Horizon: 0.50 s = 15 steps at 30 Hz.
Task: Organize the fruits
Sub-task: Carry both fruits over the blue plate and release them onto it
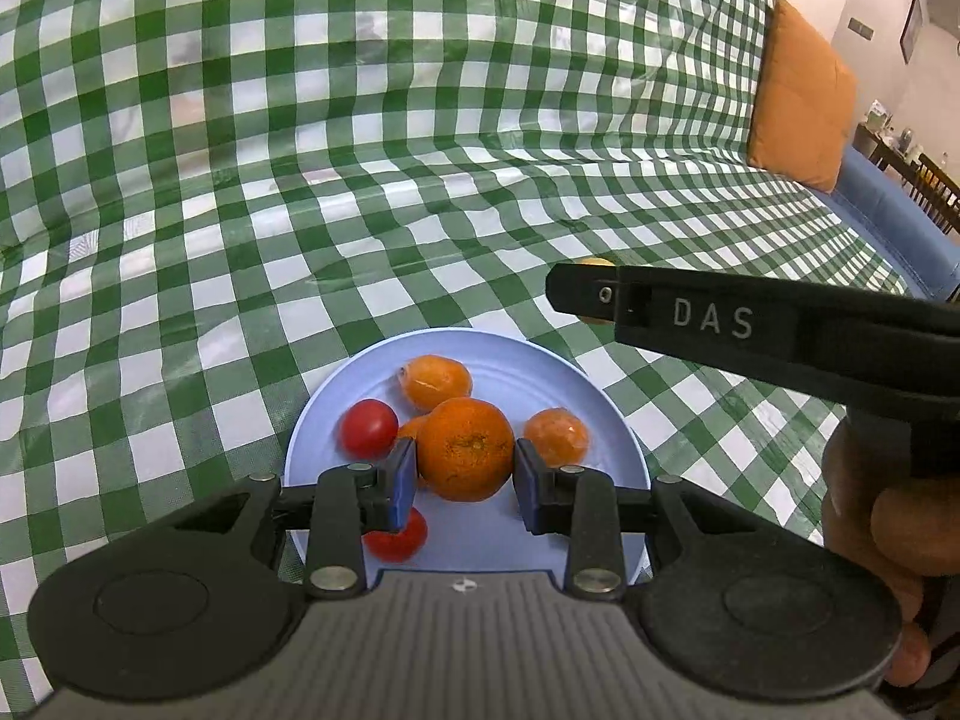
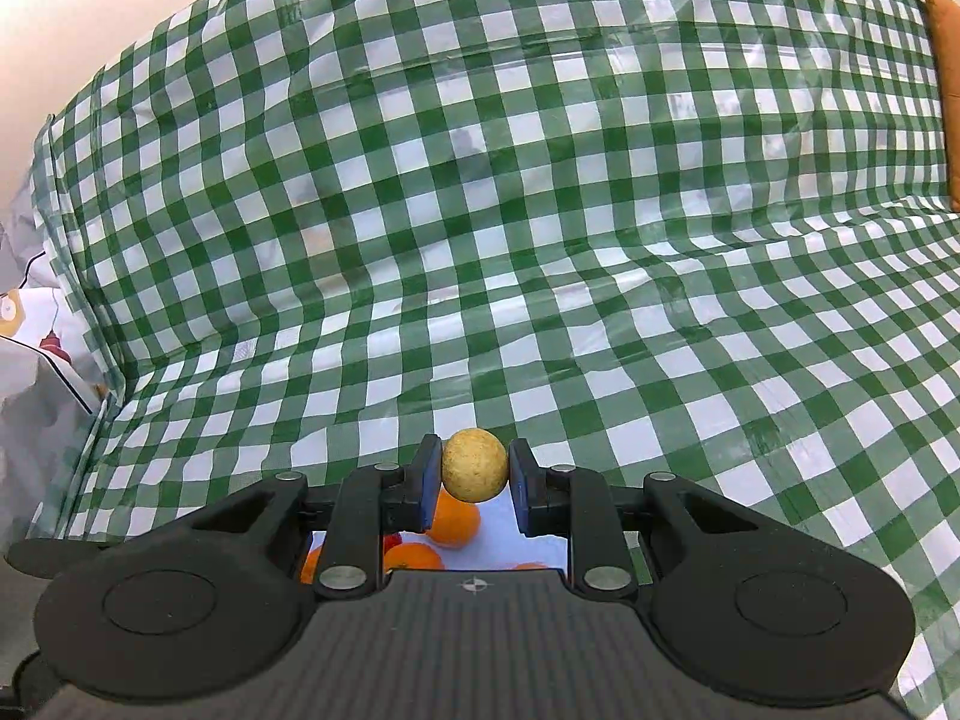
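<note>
R gripper [image 2: 474, 468] clamps tan round fruit [image 2: 474, 465].

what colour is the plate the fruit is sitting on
Pale blue. The plate shows best in the left wrist view; the right wrist view catches only a sliver.

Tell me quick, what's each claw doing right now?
Left gripper: shut on the orange.
Right gripper: shut on the small tan fruit.
</note>
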Tool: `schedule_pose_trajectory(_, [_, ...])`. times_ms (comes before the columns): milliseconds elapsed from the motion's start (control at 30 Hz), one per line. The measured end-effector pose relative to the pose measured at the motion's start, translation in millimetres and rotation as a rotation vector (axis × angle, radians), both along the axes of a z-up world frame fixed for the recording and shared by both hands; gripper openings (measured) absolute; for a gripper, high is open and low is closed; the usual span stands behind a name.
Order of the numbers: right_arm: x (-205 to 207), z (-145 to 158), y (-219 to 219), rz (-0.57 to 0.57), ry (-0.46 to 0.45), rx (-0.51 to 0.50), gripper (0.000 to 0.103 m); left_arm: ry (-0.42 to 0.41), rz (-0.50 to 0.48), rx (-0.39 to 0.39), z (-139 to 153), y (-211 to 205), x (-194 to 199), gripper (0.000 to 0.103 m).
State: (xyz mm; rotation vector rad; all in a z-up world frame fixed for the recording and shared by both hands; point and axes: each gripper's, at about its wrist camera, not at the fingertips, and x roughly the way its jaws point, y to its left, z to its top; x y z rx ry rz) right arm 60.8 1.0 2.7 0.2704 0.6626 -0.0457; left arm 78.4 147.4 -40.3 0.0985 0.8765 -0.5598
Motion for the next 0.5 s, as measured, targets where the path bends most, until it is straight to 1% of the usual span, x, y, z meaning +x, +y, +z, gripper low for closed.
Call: schedule_pose_trajectory(500, [0.6, -1.1, 2.8, 0.013, -0.006, -0.002, 0.025, -0.005, 0.001, -0.003, 0.1, -3.2, -1.6, 0.037])
